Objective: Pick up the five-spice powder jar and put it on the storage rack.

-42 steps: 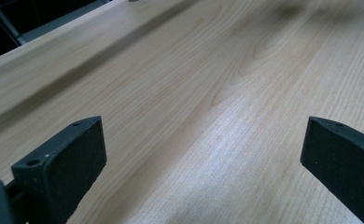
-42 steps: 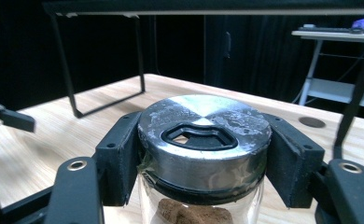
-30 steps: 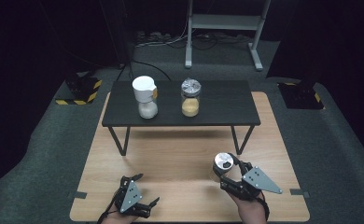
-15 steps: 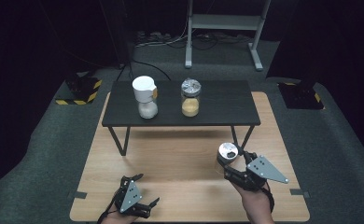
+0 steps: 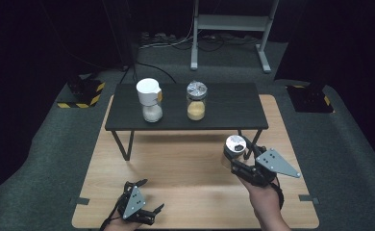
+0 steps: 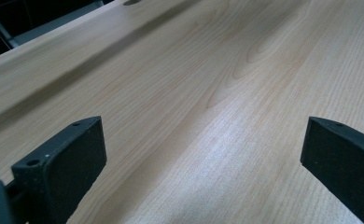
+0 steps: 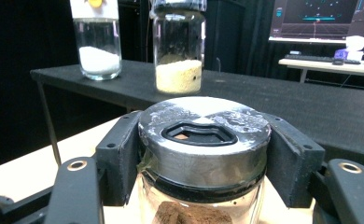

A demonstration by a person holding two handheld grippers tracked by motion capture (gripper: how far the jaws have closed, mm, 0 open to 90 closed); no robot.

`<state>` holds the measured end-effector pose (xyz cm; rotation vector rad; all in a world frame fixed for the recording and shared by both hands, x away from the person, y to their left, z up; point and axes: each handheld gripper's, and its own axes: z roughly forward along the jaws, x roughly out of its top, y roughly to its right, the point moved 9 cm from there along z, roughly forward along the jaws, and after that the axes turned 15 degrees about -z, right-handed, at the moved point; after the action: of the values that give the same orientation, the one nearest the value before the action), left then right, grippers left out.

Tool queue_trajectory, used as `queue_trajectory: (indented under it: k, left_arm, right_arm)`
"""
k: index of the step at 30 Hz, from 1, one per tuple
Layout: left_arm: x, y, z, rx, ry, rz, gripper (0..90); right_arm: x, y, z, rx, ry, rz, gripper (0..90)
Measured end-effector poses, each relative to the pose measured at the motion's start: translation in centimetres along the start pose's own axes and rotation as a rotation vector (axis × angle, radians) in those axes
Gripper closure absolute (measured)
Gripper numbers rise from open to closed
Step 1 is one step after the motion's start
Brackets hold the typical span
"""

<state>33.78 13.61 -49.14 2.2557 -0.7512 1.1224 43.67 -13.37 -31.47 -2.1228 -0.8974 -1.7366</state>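
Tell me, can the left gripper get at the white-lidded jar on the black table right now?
Probably yes: the left gripper is open and empty, with bare wood ahead and nothing beside the white-lidded jar.

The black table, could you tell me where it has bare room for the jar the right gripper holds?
The black table is bare right of the yellow-powder jar, up to its right end. The strip left of the white-lidded jar is narrower. The gap between the jars is tight. The right gripper grips the brown-powder jar.

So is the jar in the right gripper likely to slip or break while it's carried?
Probably fragile: the jar has clear glass walls. Likely light, with little brown powder inside. The right gripper clamps the smooth metal lid, so slipping seems possible.
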Motion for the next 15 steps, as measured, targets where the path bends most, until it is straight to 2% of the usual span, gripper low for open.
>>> queue_trajectory:
  k: [15]
  left_arm:
    - [0.0,0.0,0.0,-0.003,0.000,0.000,0.5]
  right_arm:
    - [2.3,1.5,0.3,-0.021,0.020,-0.018,34.7]
